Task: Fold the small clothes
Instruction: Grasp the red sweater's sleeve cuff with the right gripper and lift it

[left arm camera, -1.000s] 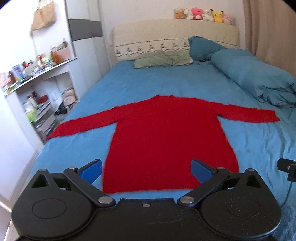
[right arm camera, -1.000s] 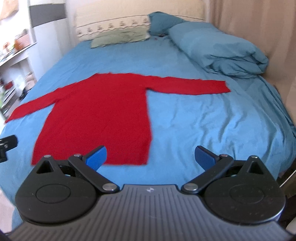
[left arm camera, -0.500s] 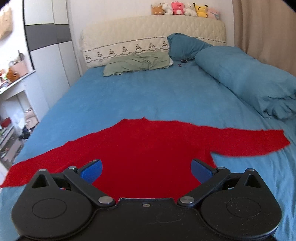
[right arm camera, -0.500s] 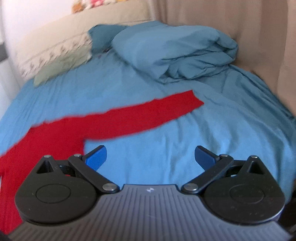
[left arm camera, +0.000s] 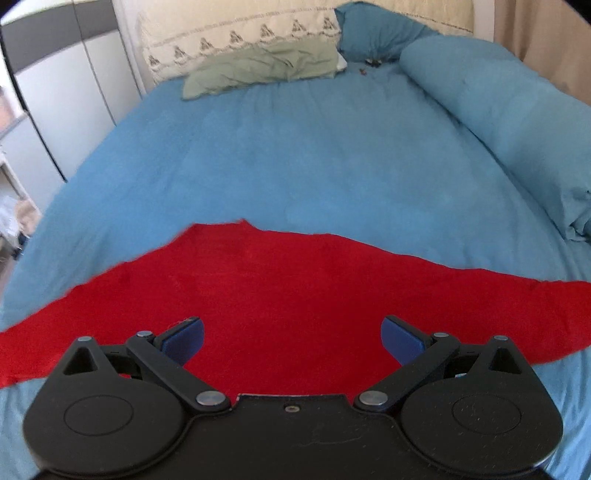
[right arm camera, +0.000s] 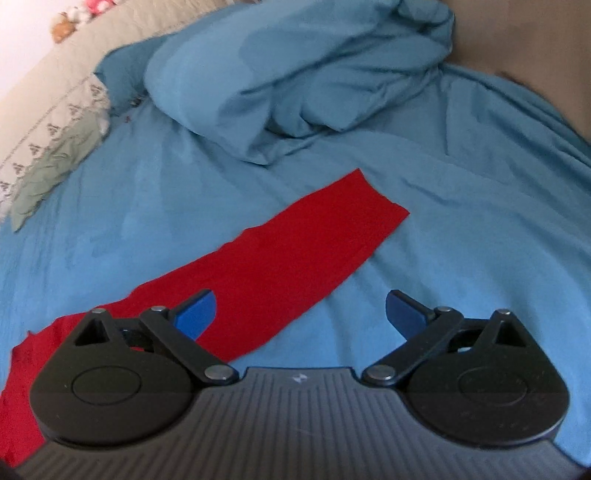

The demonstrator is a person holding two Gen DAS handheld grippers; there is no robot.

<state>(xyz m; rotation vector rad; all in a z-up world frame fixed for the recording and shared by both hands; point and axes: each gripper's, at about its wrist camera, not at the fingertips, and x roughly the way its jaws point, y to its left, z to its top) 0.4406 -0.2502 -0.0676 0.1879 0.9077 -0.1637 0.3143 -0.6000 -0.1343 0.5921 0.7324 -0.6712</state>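
A red long-sleeved sweater (left arm camera: 288, 291) lies flat on the blue bed sheet (left arm camera: 295, 147), sleeves spread to both sides. My left gripper (left arm camera: 291, 334) hangs open over the sweater's upper chest, its neckline a little ahead, nothing between the blue pads. In the right wrist view the sweater's right sleeve (right arm camera: 295, 258) runs diagonally up to its cuff. My right gripper (right arm camera: 300, 309) is open above the lower part of that sleeve, its left pad over the red cloth and its right pad over bare sheet.
A rolled blue duvet (right arm camera: 295, 74) lies just beyond the cuff and along the bed's right side (left arm camera: 517, 122). A green pillow (left arm camera: 262, 66) and cream headboard (left arm camera: 240, 29) are at the far end. A grey wardrobe (left arm camera: 55, 92) stands left of the bed.
Both grippers have moved forward and lower over the bed. The left went from the hem to the chest; the right swung right toward the sleeve. Both stayed open.
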